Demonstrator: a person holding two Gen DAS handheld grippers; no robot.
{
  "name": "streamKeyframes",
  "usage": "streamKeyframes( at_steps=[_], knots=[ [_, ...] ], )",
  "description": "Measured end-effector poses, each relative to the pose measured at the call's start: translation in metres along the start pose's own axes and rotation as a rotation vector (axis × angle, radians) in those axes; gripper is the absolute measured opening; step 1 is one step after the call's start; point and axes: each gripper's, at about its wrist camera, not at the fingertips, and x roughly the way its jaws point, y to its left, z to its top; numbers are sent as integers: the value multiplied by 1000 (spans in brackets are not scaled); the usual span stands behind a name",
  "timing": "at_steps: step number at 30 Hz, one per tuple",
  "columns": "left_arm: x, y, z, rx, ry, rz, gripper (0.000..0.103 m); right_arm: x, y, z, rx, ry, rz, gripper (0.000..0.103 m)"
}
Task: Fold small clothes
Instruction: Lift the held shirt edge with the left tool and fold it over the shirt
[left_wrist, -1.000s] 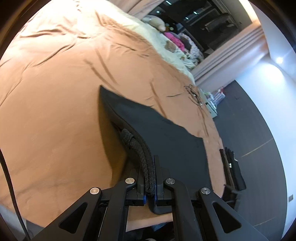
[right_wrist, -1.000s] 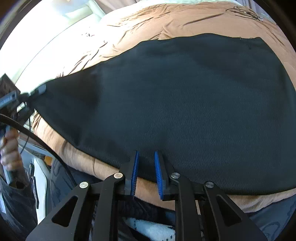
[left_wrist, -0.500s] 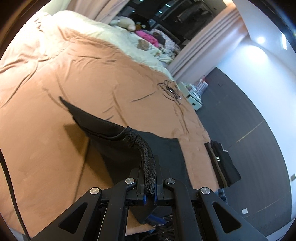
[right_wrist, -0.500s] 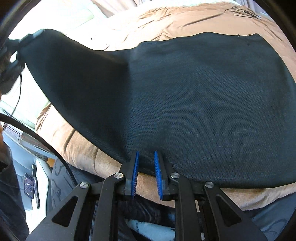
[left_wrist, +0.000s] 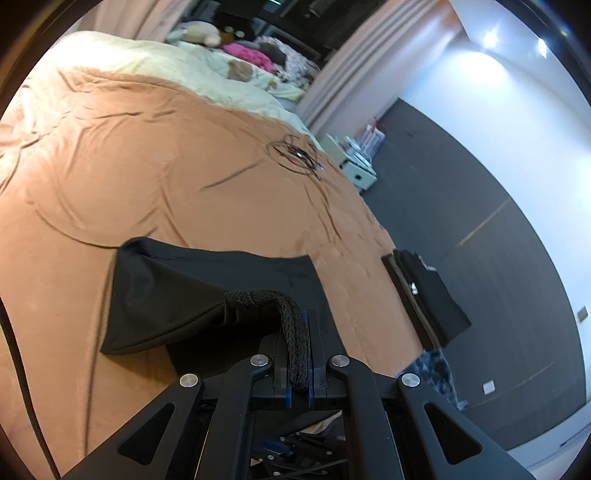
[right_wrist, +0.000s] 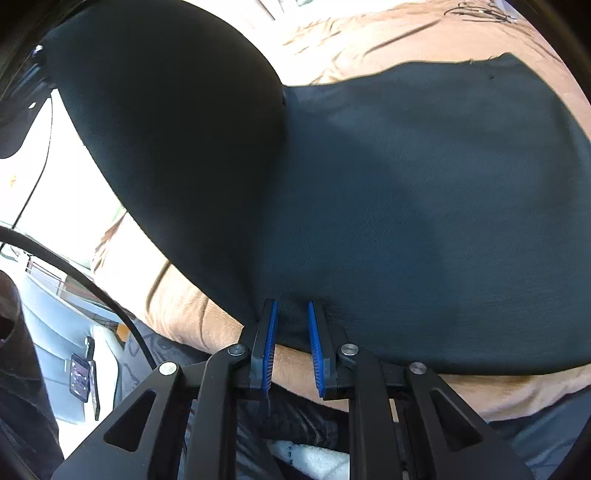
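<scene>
Left gripper (left_wrist: 299, 354): blue-padded fingers pressed together on a bunched, knitted hem of the black garment (left_wrist: 207, 295), holding it raised above the bed (left_wrist: 110, 166).

Right gripper (right_wrist: 290, 343): fingers (right_wrist: 266, 343) spread apart, with the garment's (right_wrist: 406, 221) near edge between them at the bed's (right_wrist: 177, 310) near edge; no grip on the cloth shows.

Black garment: most lies flat on the brown bedspread near the bed's near edge. One portion is lifted and doubled over the flat part, forming a rounded fold. The far edge runs straight across the spread.

Open room: wide stretch of wrinkled brown bedspread beyond and beside the garment.

Cable coil (left_wrist: 295, 155): toward the bed's far side edge, well apart from the garment.

Dark folded cloth (left_wrist: 428, 291): hanging at the bed's side edge.
</scene>
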Motion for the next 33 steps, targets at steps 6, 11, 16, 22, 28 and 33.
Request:
streamKeyframes(
  at_steps=[6,11,16,22,28,33],
  knots=[
    [26,-21,-5,41,58,-22,5,-50,-33,2,48,-71,-17,16],
    [51,-40,-10,74,102,-43,5,-97,-59,-7,90,-163,-66,59],
    [81,-61,-20,102,157,-59,5,-127,-80,-19,126,-195,-95,59],
    [119,-82,-43,126,249,-75,5,-140,-97,-34,180,-201,-123,59],
    [142,-78,-65,117,342,-66,42,-142,-99,-33,198,-181,-153,59],
    [130,-54,-65,87,317,-23,51,-144,-94,-32,182,-161,-169,59]
  ],
)
